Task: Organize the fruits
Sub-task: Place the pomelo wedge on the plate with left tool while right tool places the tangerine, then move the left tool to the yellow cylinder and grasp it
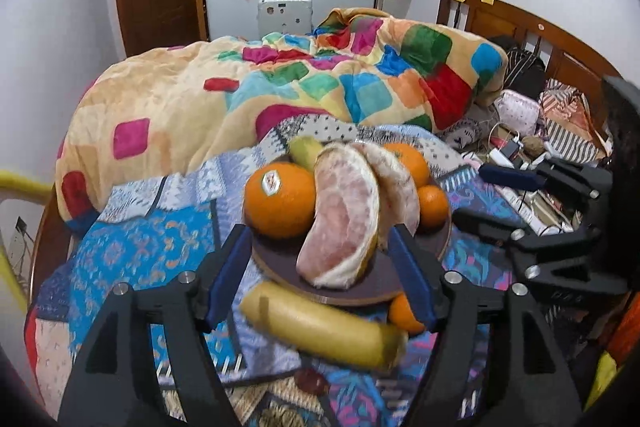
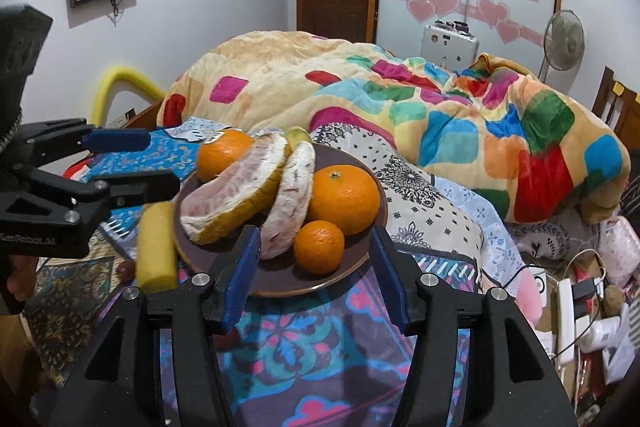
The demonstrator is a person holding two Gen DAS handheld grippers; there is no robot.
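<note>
A dark brown plate [image 1: 384, 283] on the patterned bedspread holds two peeled pomelo wedges [image 1: 344, 223], a stickered orange [image 1: 280, 199], another orange [image 1: 408, 159], a small mandarin [image 1: 434, 205] and a banana tip [image 1: 306, 153]. A yellow banana [image 1: 324, 327] and a small orange [image 1: 404, 315] lie on the spread just in front of the plate. My left gripper [image 1: 320, 251] is open, its jaws either side of the plate's near rim above the banana. My right gripper [image 2: 314, 247] is open at the plate's [image 2: 280, 279] edge by the mandarin [image 2: 319, 247]. The banana [image 2: 156, 247] also shows there.
A heaped colourful quilt [image 1: 280, 95] fills the bed behind the plate. Chargers, cables and clutter [image 1: 516, 151] lie to the right near the wooden headboard [image 1: 520, 23]. A small dark red fruit [image 1: 312, 381] lies on the spread near me. A yellow padded rail [image 2: 120, 83] stands left.
</note>
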